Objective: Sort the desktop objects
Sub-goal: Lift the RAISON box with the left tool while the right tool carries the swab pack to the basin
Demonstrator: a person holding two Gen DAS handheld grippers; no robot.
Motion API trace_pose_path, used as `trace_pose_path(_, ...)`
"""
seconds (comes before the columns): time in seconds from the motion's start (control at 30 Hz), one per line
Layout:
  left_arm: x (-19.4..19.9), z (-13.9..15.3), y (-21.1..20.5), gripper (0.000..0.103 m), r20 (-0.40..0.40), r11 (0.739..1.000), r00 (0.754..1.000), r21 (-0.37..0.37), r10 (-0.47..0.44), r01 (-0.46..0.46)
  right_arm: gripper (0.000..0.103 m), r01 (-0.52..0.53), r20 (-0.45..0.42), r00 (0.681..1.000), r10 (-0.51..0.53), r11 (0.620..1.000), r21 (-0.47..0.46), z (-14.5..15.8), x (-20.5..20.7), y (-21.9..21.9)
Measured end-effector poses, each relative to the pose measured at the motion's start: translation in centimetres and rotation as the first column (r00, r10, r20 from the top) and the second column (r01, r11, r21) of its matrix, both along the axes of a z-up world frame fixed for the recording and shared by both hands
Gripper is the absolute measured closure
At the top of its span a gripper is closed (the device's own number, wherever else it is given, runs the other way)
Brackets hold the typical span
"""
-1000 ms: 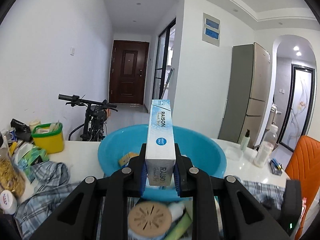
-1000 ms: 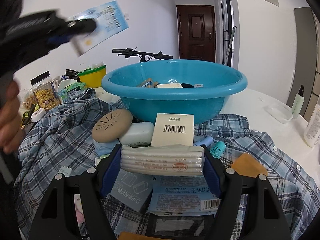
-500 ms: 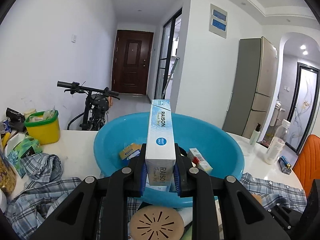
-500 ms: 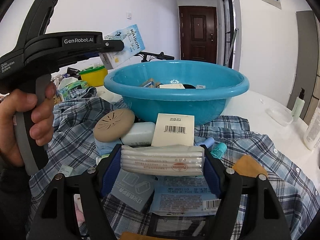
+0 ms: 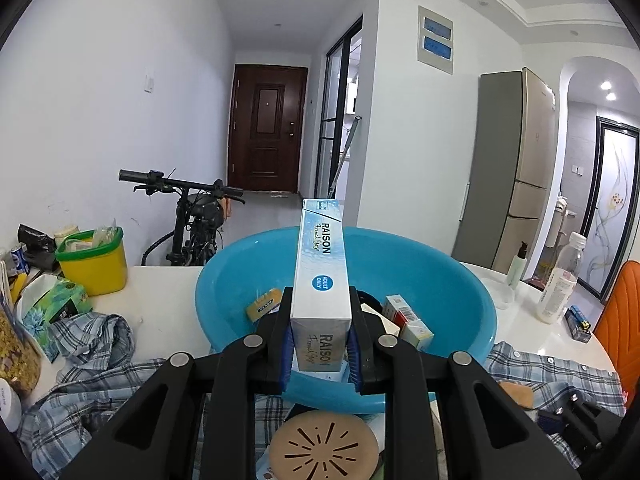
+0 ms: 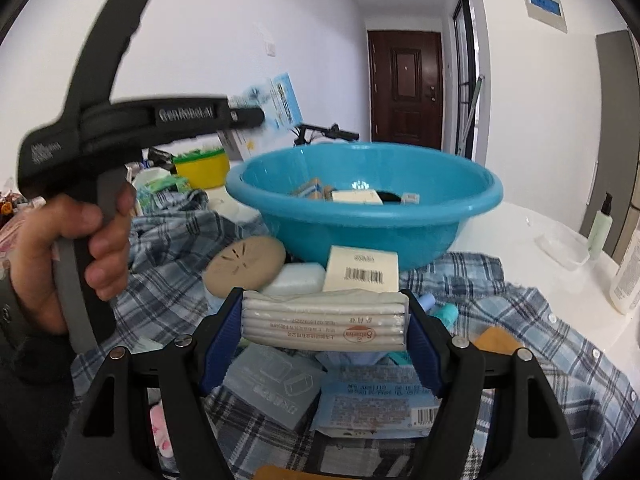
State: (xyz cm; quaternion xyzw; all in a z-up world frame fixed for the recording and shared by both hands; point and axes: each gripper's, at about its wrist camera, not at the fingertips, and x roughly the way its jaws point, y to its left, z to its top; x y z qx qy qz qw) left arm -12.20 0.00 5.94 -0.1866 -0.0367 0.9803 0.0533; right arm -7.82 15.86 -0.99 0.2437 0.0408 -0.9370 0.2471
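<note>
Over blue basin (image 5: 460,292), left tongs (image 5: 321,344) clamped on RAISON carton (image 5: 320,276); right tongs (image 6: 325,322) clamped on white packet (image 6: 324,320).

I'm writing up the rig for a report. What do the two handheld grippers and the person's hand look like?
Both grippers, the left gripper and the right gripper, are matte black plastic with silver pivot screws and blue finger pads. The left one's body reads "GenRobot.AI" in white, with a grey trigger. The bare hand shows a dark cuff at the wrist.
</note>
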Motion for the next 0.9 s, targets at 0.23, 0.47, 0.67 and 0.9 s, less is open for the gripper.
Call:
trace_pose_path(0.23, 0.3, 0.1, -0.3, 0.079, -0.010, 1.000, 1.000, 0.002, 0.018, -0.018, 0.030, 0.002, -0.122, 0.992, -0.005, 1.000, -0.026, 6.1, -0.4, 1.3)
trace_pose_path(0.47, 0.3, -0.1, -0.3, 0.079, -0.006, 1.000, 1.000, 0.006, 0.019, -0.019, 0.030, 0.019, -0.161, 0.986, -0.030, 0.997, -0.071, 10.1, -6.6, 1.3)
trace_pose_path(0.67, 0.1, -0.3, -0.5, 0.079, 0.004, 1.000, 1.000, 0.011, 0.022, -0.022, 0.030, 0.037, -0.164, 0.985, -0.047, 0.997, -0.065, 8.7, -10.3, -0.2)
trace_pose_path(0.9, 0.1, -0.6, 0.4, 0.079, 0.002, 0.999, 1.000, -0.023, 0.023, -0.023, 0.030, 0.051, -0.159, 0.986, -0.054, 0.998, -0.024, 7.0, -10.6, -0.4)
